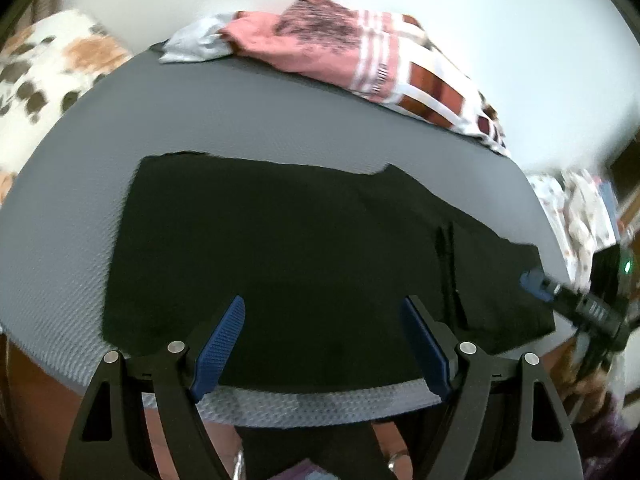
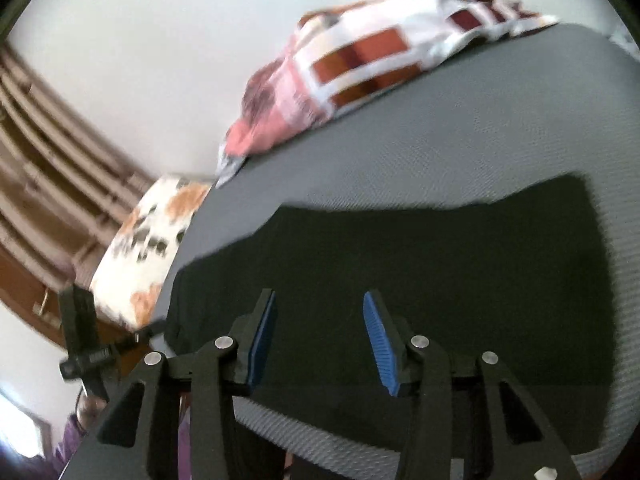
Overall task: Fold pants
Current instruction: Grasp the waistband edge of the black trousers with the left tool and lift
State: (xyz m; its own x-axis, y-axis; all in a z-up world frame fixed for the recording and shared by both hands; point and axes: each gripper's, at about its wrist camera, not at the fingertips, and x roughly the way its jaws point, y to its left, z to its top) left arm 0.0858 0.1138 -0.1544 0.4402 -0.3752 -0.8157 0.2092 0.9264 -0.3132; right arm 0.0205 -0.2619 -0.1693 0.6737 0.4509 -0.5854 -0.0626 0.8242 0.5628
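Both grippers empty, left gripper (image 1: 324, 344) wide, right gripper (image 2: 320, 340) narrower | black pants (image 1: 304, 264) flat on grey counter (image 1: 248, 120) | likely soft, light, limp; pinch hem corners

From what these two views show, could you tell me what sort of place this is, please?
Probably a bedroom at home. Black pants lie flat on a grey textured mat, with a heap of patterned laundry at its far edge and a spotted pillow or blanket beside it.
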